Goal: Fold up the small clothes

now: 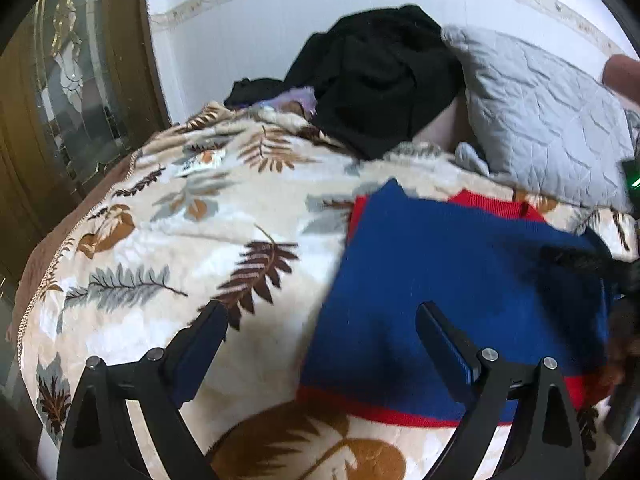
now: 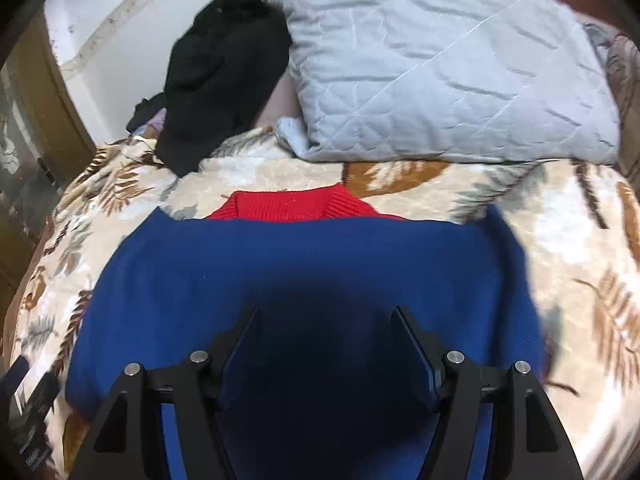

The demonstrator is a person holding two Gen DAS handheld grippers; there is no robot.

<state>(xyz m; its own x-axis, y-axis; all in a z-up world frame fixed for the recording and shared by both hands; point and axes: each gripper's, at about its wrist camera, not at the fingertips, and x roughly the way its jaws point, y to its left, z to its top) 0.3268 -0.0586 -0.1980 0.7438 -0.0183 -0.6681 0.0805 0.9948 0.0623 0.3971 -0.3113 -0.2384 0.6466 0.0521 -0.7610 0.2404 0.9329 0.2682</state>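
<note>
A small blue sweater (image 1: 448, 280) with red collar and red hem lies flat on the leaf-patterned blanket (image 1: 192, 216). In the right wrist view the sweater (image 2: 304, 264) fills the middle, its red collar (image 2: 292, 204) at the far edge. My left gripper (image 1: 320, 312) is open and empty, above the sweater's left edge, one finger over the blanket and one over the sweater. My right gripper (image 2: 326, 316) is open and empty, close above the middle of the sweater. The right gripper's edge shows dark at the far right of the left wrist view (image 1: 624, 380).
A grey quilted pillow (image 1: 540, 120) lies behind the sweater, also in the right wrist view (image 2: 440, 64). A black garment pile (image 1: 376, 80) sits by the white wall. A glass-panelled wooden door (image 1: 72, 92) stands at the left. The blanket's edge (image 1: 36, 280) drops off on the left.
</note>
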